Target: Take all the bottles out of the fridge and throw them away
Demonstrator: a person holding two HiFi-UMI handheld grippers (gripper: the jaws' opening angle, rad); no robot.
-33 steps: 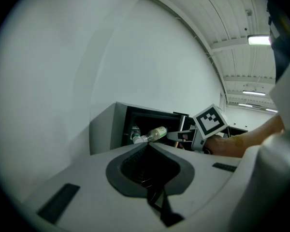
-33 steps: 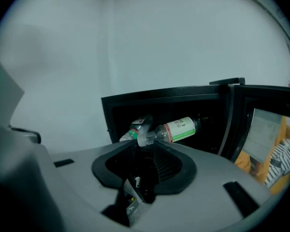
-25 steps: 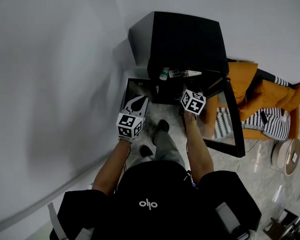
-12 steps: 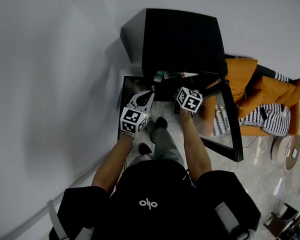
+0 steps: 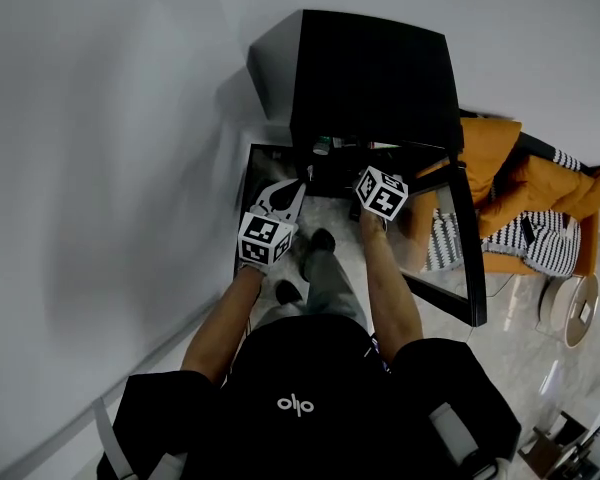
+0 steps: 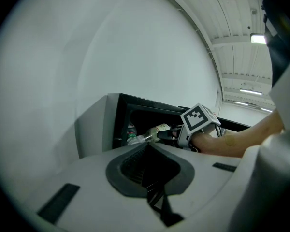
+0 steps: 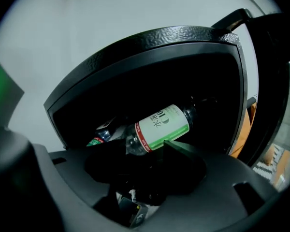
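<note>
Pale grey wall (image 5: 100,148) runs behind the site. A low black fridge (image 5: 370,78) stands against it, with its door (image 5: 467,253) swung open to the right. The right gripper (image 7: 144,151) is held at the fridge mouth. Its jaws stand wide and have just been opening. A clear bottle (image 7: 162,127) with a white-and-green label lies tilted inside the fridge, across the jaw tips and between them. No pad is seen pressing on it. The left gripper (image 6: 146,146) hangs lower, outside the fridge at its left front corner, with its jaws closed together on nothing. A second bottle (image 7: 97,138), partly in shadow, sits deeper inside to the left.
</note>
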